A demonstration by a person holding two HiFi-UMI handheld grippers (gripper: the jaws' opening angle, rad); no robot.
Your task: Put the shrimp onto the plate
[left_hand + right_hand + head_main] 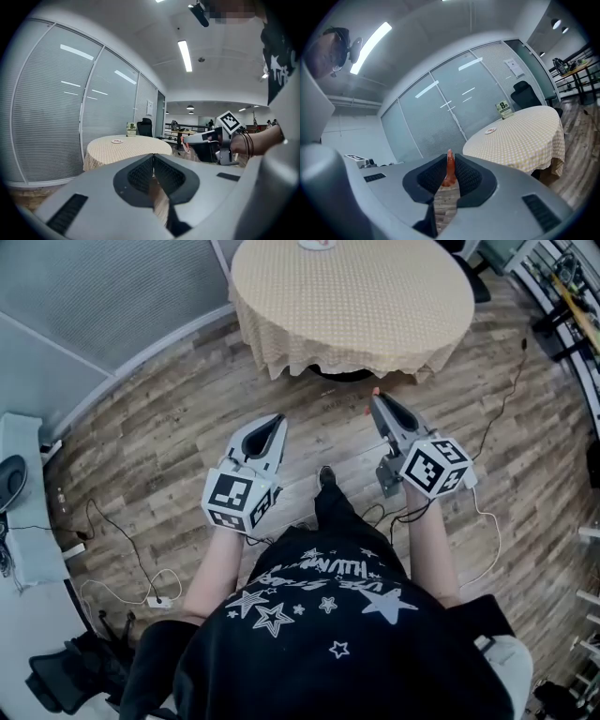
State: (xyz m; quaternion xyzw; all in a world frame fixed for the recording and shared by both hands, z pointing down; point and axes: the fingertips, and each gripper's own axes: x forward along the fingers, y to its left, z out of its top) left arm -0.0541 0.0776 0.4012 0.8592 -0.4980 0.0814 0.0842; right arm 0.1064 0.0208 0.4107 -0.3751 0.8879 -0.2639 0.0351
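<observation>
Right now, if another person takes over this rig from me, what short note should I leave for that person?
Left tool: jaws together, nothing in them, held above the wooden plank floor.
Right tool: shut on the small orange-red shrimp.
The small white plate sits on the round table with the beige checked cloth, ahead of both tools.
Done: shrimp is gripped.
Left: go to the table and set the shrimp on the plate.
</observation>
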